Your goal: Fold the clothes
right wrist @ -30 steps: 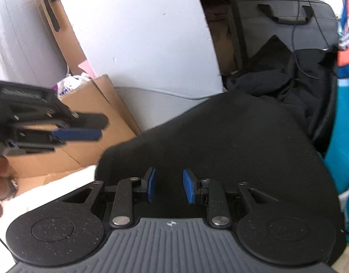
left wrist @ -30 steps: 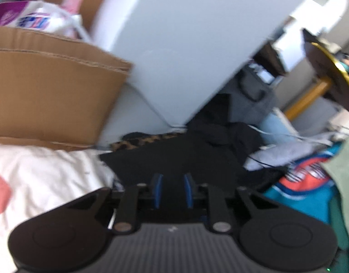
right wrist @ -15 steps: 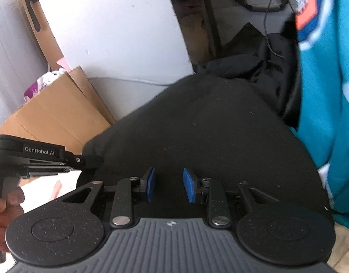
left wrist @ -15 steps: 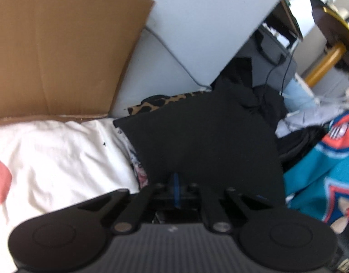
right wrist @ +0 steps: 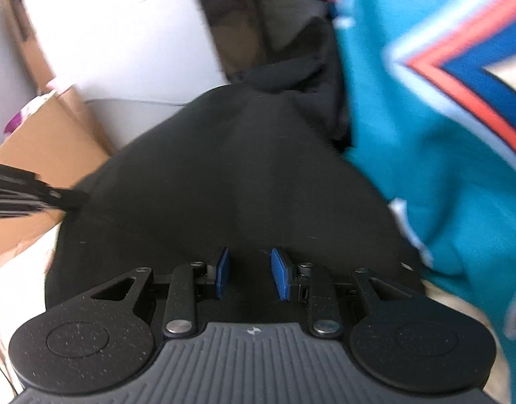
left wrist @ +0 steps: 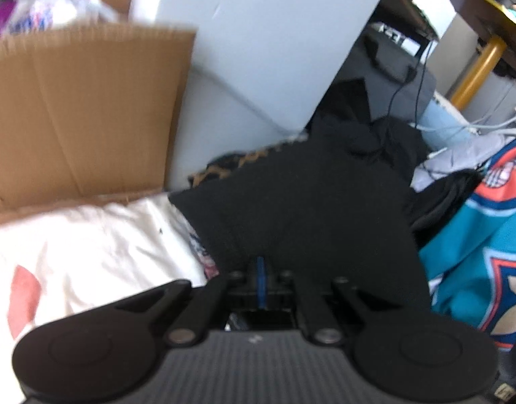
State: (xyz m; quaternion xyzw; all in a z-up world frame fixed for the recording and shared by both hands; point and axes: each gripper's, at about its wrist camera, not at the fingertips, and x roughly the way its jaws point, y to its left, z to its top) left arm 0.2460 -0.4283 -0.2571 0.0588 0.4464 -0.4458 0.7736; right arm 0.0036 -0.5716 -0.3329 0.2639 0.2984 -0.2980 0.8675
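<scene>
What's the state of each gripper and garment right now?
left gripper: shut on the black garment's edge.
right gripper: open, over the garment, gripping nothing.
black garment: spread out, one edge pinched.
teal jersey: unfolded, beside the black garment.
cardboard box: flap up.

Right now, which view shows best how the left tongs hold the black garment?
The left wrist view: the left tongs are shut on the near edge of the black fabric garment, blue pads together. The right wrist view shows only their blurred tips at the garment's left edge, grip unclear.
</scene>
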